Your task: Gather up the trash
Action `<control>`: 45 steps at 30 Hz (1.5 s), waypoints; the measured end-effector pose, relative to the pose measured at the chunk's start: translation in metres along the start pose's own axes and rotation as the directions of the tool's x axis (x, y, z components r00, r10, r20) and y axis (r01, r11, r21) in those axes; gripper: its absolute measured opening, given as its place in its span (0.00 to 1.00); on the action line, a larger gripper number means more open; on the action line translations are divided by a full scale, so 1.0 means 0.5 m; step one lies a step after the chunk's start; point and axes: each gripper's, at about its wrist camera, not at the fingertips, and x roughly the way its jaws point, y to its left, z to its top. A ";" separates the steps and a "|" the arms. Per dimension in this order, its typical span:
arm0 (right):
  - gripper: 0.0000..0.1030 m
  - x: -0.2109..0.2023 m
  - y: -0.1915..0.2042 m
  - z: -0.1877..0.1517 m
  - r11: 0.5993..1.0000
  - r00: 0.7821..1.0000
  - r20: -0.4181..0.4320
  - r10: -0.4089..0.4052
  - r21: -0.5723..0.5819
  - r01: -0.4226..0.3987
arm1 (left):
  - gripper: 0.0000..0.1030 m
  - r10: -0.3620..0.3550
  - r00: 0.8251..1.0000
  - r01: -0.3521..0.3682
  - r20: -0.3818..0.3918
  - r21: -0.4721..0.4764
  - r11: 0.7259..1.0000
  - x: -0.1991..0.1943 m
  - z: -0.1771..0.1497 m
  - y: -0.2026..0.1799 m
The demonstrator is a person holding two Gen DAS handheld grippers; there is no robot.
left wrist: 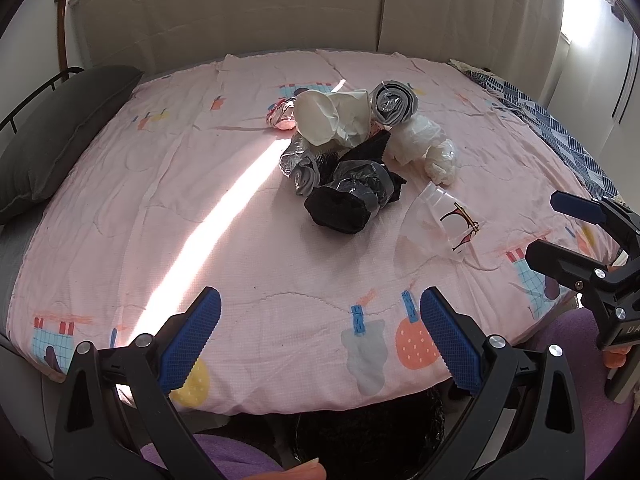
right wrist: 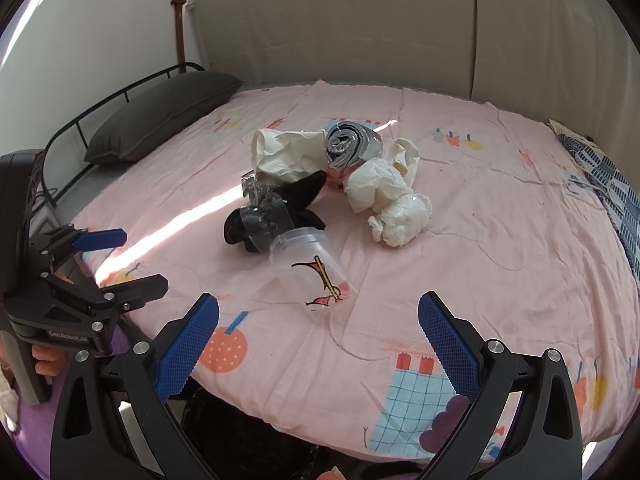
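Two wide claws, left claw [left wrist: 320, 334] and right claw [right wrist: 319, 338], face crumpled trash [left wrist: 344, 148].

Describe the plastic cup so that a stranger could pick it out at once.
On the pink quilt, a heap of crumpled trash sits mid-bed. The clear plastic cup lies on its side at the heap's near edge. It alone is see-through and bears a red-and-yellow drawing.

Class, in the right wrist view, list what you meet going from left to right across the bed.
Dark pillow → black bundle wrapped in clear tape → clear plastic cup → crumpled white bag → blue patterned cloth at the bed's right edge.
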 end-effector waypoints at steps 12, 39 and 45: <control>0.93 0.001 -0.002 0.000 1.000 1.000 -0.001 0.001 0.004 -0.001 | 0.95 0.001 1.000 -0.001 0.000 -0.001 1.000 0.000 -0.001 -0.001; 0.93 -0.001 -0.002 0.001 1.000 1.000 0.003 0.001 0.006 -0.001 | 0.95 -0.001 1.000 0.001 -0.003 0.003 1.000 -0.001 -0.004 -0.008; 0.93 -0.002 -0.002 0.001 1.000 1.000 0.003 0.002 0.008 -0.002 | 0.95 0.000 1.000 0.000 -0.005 0.004 1.000 0.000 -0.002 -0.006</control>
